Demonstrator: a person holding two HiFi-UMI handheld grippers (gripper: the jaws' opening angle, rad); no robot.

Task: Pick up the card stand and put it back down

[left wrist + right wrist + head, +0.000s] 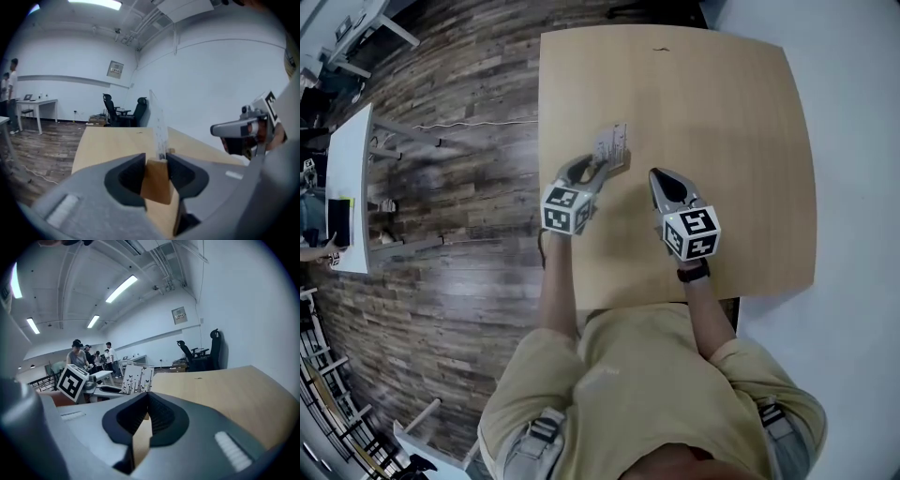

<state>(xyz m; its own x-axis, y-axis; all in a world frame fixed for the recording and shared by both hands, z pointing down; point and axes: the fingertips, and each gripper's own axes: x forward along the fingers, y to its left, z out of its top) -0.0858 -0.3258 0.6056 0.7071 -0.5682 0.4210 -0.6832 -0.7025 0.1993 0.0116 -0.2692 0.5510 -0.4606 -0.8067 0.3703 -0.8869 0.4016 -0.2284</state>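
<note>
The left gripper is clamping the card stand by its wooden base above the table's left part, the right gripper is hovering shut and empty alongside, so the pick-up looks under way, and the next move needs a level, gentle set-down.

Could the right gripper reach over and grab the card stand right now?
Probably yes. Nothing stands between the right gripper and the card stand. But the left gripper clamps its wooden base, and the right jaws are shut.
</note>
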